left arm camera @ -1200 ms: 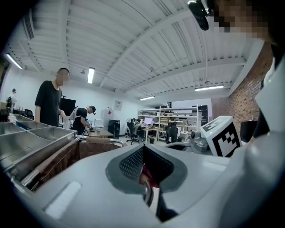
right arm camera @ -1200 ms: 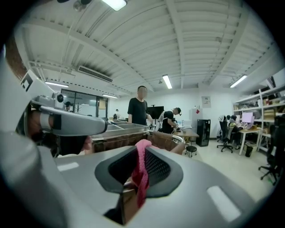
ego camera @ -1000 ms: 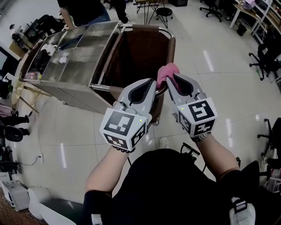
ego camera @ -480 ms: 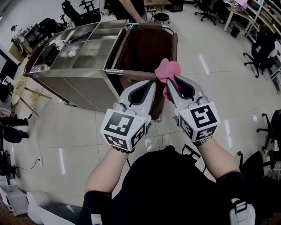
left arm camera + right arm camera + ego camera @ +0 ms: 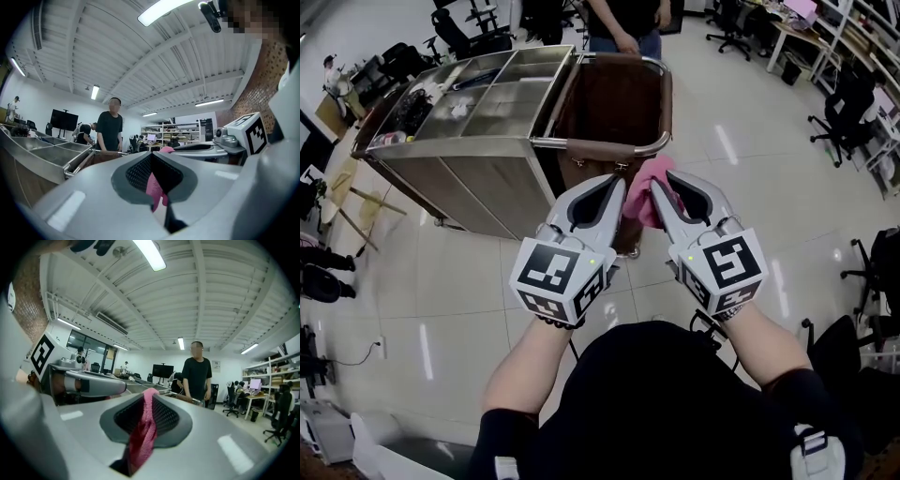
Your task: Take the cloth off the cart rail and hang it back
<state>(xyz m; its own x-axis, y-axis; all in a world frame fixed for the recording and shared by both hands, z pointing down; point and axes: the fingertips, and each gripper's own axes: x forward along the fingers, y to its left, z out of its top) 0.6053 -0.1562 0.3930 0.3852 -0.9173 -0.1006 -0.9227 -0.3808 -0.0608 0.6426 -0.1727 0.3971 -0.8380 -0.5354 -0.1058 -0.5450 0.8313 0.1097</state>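
Pink cloth (image 5: pixel 643 193) off cart rail (image 5: pixel 609 147), mid-frame, just below it. Left gripper (image 5: pixel 616 186) jaws pinching one part of cloth, right gripper (image 5: pixel 660 187) jaws clamped on another. Removal looks done. Re-hanging over rail left.

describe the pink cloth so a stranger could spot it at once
Start at the steel cart with the brown bag. Just before its rail, the left gripper and right gripper pinch a crumpled cloth, the only pink thing nearby.
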